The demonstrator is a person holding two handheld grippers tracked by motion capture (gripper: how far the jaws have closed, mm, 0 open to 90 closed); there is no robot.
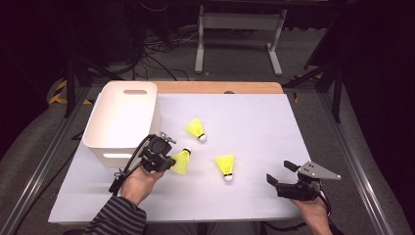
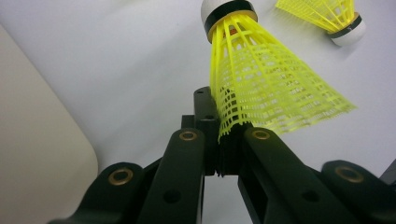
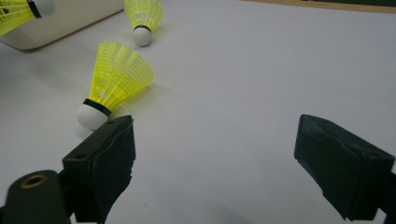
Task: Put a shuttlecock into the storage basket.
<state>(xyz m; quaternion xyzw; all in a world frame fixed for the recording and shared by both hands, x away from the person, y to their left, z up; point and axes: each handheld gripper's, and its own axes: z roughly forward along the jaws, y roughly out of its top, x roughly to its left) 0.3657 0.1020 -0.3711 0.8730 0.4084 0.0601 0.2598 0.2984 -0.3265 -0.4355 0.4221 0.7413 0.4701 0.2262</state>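
So the left gripper [image 1: 169, 161] is pinching the skirt edge of a yellow shuttlecock [image 1: 182, 161], held just off the bench [image 1: 254, 127] right beside the white bin [image 1: 120, 120]. Right gripper [image 1: 281, 172] sits spread wide, near another shuttlecock [image 1: 226, 167] lying on the bench.

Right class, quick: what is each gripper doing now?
Left gripper: closed on the skirt rim of a yellow shuttlecock.
Right gripper: open, holding nothing.
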